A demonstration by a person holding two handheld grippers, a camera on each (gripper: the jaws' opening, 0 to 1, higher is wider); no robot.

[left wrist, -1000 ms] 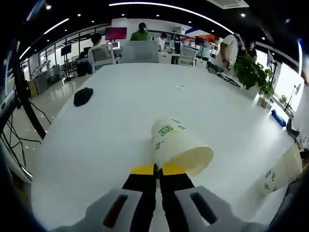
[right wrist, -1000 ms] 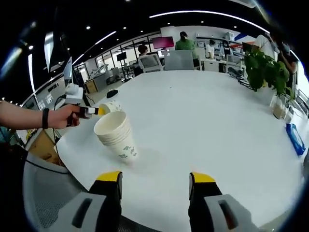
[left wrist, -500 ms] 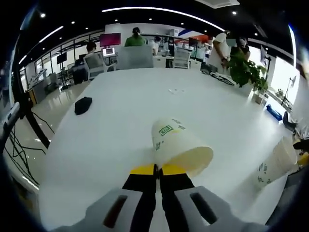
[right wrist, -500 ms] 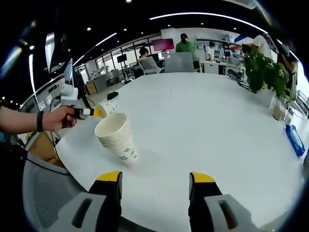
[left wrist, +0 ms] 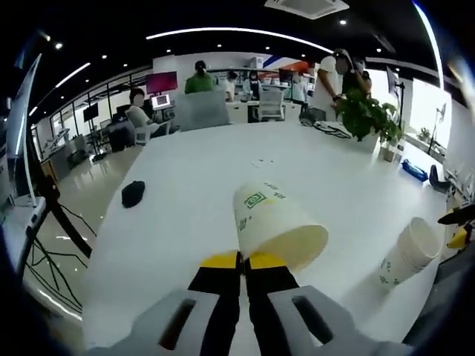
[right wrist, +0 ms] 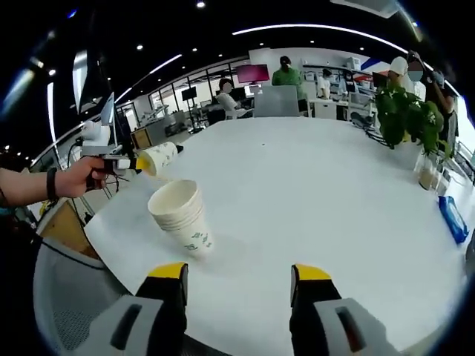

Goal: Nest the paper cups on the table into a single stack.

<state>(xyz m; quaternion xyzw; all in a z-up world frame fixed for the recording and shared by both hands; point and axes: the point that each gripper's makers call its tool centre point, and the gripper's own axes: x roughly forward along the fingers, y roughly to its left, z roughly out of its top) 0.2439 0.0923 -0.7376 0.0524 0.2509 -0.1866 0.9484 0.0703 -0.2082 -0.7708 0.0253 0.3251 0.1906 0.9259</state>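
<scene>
A single paper cup (left wrist: 276, 225) was held by its rim in the left gripper (left wrist: 239, 261), with the two jaws pressed tight together on it. The cup was tipped on its side, up in the air over the white table (left wrist: 200, 170). In the right gripper view, the same cup was seen near the left edge of the table, gripped in a hand (right wrist: 73, 176).

A stack of paper cups (right wrist: 180, 215) was standing upright on the table, close to that edge. Several cups were already nested in it. The held cup was just beside and above the stack, but it was not yet put in.

The right gripper (right wrist: 239, 278) was kept wide apart, with nothing between its jaws.

So most of the job looked done. One cup was left to be turned upright and dropped into the stack.
</scene>
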